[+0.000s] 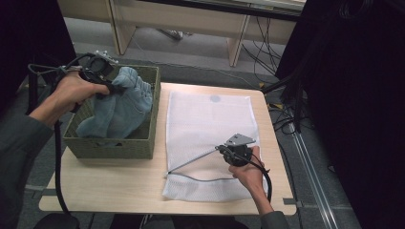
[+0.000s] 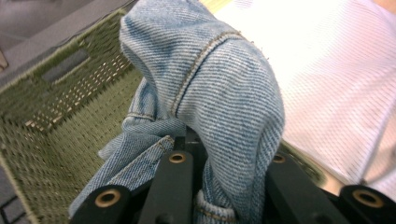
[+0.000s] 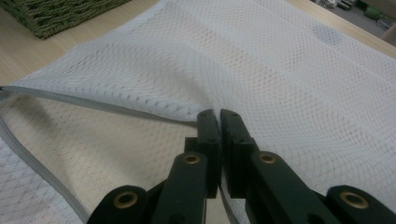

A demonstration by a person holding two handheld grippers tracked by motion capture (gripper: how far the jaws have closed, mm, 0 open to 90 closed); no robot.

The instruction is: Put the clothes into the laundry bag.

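Faded blue denim garment (image 1: 118, 107) is bunched up and partly lifted out of the green woven rectangular basket (image 1: 114, 147), clamped in the left hand-held gripper (image 1: 113, 89); most of its cloth hangs inside the basket, so the transfer looks barely begun; white mesh zippered laundry bag (image 1: 210, 119) lies flat just beside the basket, its grey zipper edge pinched up by the right hand-held gripper (image 1: 220, 148), jaws together on it, mouth open; loading and zipping remain; pale wooden counter (image 1: 119, 183) bears both; grey floor and cables (image 1: 267, 43) lie beyond.
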